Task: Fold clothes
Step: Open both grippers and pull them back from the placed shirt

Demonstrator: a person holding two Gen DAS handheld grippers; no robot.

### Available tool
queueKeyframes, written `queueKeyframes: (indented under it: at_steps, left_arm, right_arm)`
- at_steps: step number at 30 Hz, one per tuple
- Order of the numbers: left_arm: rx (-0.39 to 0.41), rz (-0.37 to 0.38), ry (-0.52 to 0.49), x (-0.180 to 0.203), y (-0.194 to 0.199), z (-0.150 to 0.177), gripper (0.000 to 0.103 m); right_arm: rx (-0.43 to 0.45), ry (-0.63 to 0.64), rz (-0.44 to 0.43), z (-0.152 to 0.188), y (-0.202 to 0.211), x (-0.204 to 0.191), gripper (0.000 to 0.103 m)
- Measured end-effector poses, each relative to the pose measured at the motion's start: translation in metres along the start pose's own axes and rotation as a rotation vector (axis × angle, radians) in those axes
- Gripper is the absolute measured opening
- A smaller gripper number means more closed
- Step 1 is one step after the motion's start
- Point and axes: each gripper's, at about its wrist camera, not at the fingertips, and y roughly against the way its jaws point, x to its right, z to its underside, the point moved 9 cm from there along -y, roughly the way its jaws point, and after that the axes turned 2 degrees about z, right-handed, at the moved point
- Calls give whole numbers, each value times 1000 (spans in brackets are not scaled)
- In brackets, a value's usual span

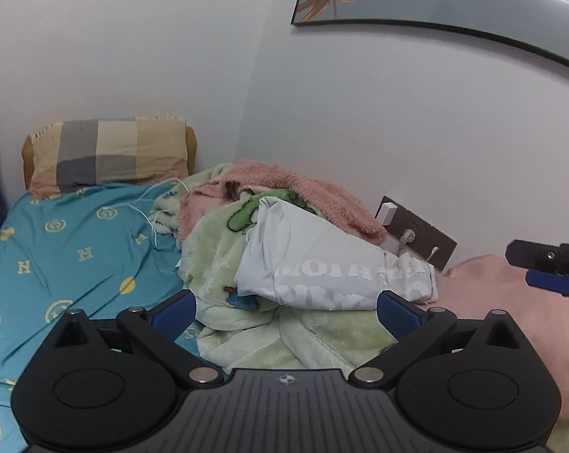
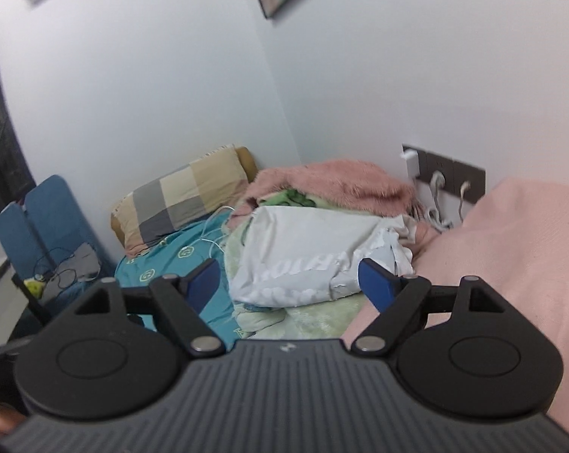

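Both jaws stand wide apart and hold nothing: the left gripper (image 1: 286,311) and right gripper (image 2: 290,283) face the white shirt (image 1: 322,264), which lies crumpled on the green blanket (image 1: 314,336) (probably the approach to a first grasp), beside the pink cloth (image 2: 511,249).

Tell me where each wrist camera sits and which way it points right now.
Left wrist: behind the open left gripper, facing the white shirt on the blanket heap; the right gripper shows at the right edge.
Right wrist: behind the open right gripper, facing the white shirt from further right.
Shared: shirt, checked pillow, wall sockets.
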Motion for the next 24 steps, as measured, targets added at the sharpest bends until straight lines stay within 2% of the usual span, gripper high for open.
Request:
queueKeyframes:
  at_steps: [4, 11, 15, 24]
  left_arm:
    - [55, -24, -53, 4, 37, 11, 103]
    - [134, -34, -94, 5, 79, 31, 103]
    - [138, -5, -74, -2, 88, 45, 103]
    - [156, -35, -121, -15, 91, 65, 103]
  right_arm:
    - [49, 67, -11, 4, 31, -21, 82]
    - [96, 98, -32, 37, 44, -44, 82]
    - [117, 127, -29, 53, 43, -57, 82]
    - [151, 178, 24, 78, 33, -70, 82]
